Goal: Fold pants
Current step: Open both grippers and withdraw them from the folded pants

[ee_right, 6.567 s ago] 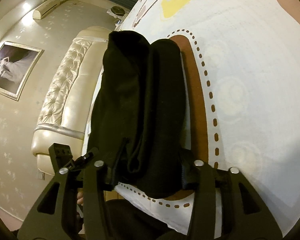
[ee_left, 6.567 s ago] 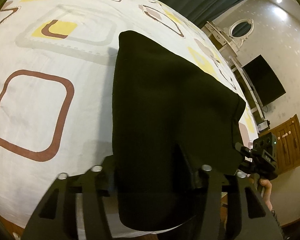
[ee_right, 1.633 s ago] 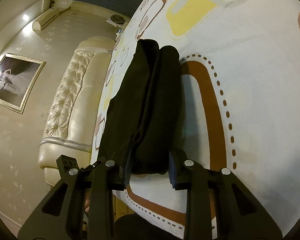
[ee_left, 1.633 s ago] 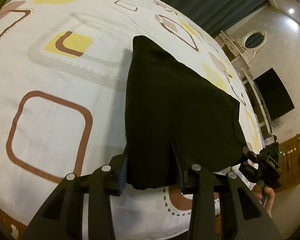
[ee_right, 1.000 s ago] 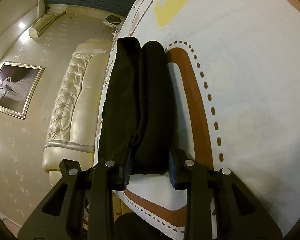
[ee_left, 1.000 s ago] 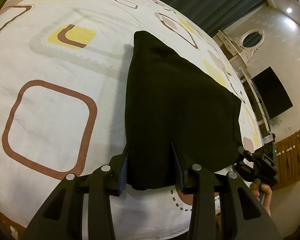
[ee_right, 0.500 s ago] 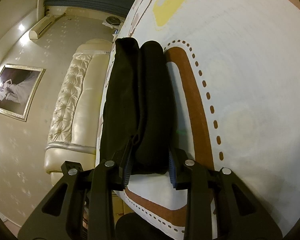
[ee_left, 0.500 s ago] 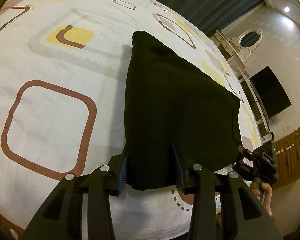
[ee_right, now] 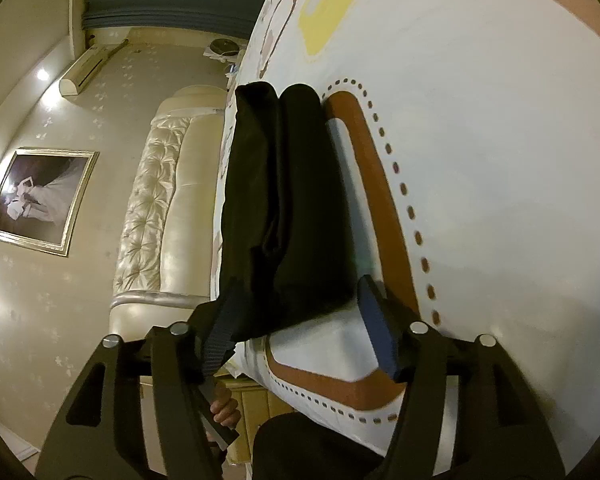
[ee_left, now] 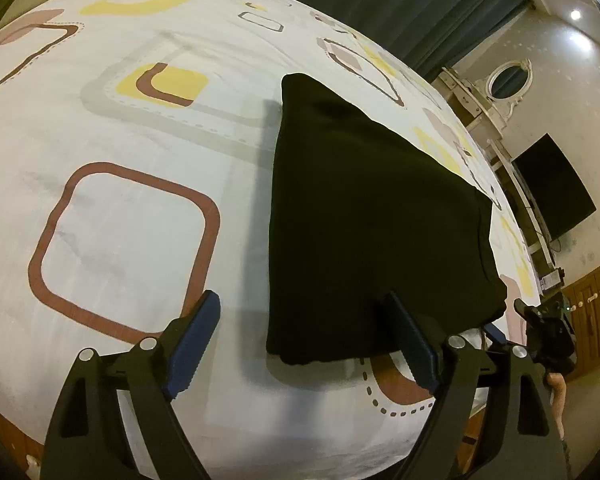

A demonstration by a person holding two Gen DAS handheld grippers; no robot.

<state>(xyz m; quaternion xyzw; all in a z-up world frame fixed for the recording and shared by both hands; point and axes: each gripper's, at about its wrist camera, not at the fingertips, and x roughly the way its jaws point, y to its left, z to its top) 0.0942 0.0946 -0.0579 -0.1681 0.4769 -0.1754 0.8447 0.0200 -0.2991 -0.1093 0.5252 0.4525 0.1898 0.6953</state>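
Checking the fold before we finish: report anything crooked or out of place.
Nothing stands out. The folded pants lie flat on the bedsheet near its edge, layers stacked evenly, and both grippers' jaws are open around the near corners.

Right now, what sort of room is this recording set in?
Most likely a bedroom: the folded black pants lie on a patterned bedsheet, beside a tufted cream headboard, with dark curtains behind.

Both grippers' jaws, clamped on pants (ee_left: 364, 216) 0.5 s ago, now spread wide; fabric released.
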